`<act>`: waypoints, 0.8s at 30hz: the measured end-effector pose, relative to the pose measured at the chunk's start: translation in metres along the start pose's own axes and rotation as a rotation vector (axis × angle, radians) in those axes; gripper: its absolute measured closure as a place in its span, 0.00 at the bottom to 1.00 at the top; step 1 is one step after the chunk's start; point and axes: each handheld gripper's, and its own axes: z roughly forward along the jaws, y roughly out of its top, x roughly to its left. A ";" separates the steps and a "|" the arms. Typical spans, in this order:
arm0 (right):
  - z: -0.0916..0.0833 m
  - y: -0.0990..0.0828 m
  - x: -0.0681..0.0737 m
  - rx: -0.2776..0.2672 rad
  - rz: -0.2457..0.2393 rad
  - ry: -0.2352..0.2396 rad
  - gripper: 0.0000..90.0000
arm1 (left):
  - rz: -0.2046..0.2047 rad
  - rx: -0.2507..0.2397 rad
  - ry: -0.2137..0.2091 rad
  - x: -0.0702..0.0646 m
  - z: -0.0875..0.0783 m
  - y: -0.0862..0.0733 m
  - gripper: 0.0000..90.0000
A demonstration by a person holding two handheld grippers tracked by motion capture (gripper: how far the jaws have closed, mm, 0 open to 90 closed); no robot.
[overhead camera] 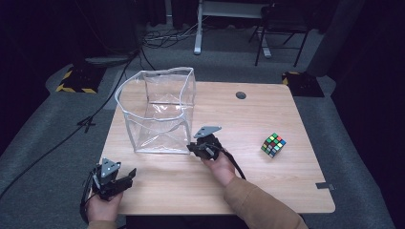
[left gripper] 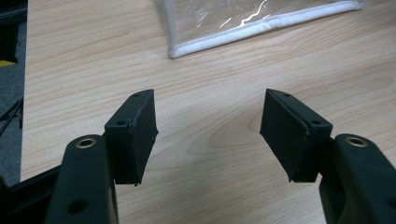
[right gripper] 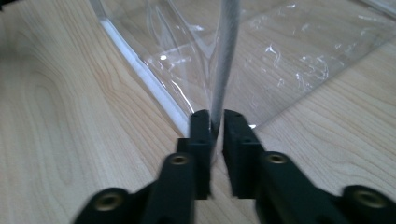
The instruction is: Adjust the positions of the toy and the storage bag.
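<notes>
A clear plastic bag (overhead camera: 157, 112) with white piping stands open on the wooden table (overhead camera: 267, 191), left of centre. My right gripper (overhead camera: 193, 147) sits at the bag's front right bottom corner. In the right gripper view its jaws are shut on the white corner edge (right gripper: 223, 70) of the clear bag (right gripper: 289, 51). My left gripper (overhead camera: 129, 175) rests near the table's front left corner, apart from the bag. In the left gripper view it (left gripper: 208, 135) stands wide open over bare wood, with the bag's bottom seam (left gripper: 261, 30) farther ahead. A multicoloured puzzle cube (overhead camera: 273, 144) lies to the right.
A round grommet hole (overhead camera: 241, 95) sits near the table's far edge. A small grey tag (overhead camera: 326, 186) lies at the front right corner. Cables (overhead camera: 95, 114) and a yellow-black block (overhead camera: 76, 81) lie on the floor to the left; a chair (overhead camera: 282, 24) stands behind.
</notes>
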 end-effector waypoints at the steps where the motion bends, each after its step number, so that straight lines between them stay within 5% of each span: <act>1: 0.000 0.000 0.000 0.003 0.005 -0.002 0.97 | 0.000 0.000 -0.002 0.001 -0.001 0.000 0.40; 5: -0.008 -0.005 -0.004 0.013 0.027 0.007 0.97 | -0.008 -0.008 -0.006 0.005 -0.002 -0.001 0.40; 10: -0.024 -0.017 -0.004 0.026 -0.032 -0.008 0.97 | -0.003 -0.005 0.003 0.005 0.001 0.000 0.40; 24: -0.084 -0.069 0.011 0.031 -0.008 0.023 0.97 | -0.004 -0.008 -0.018 0.002 0.014 0.012 0.40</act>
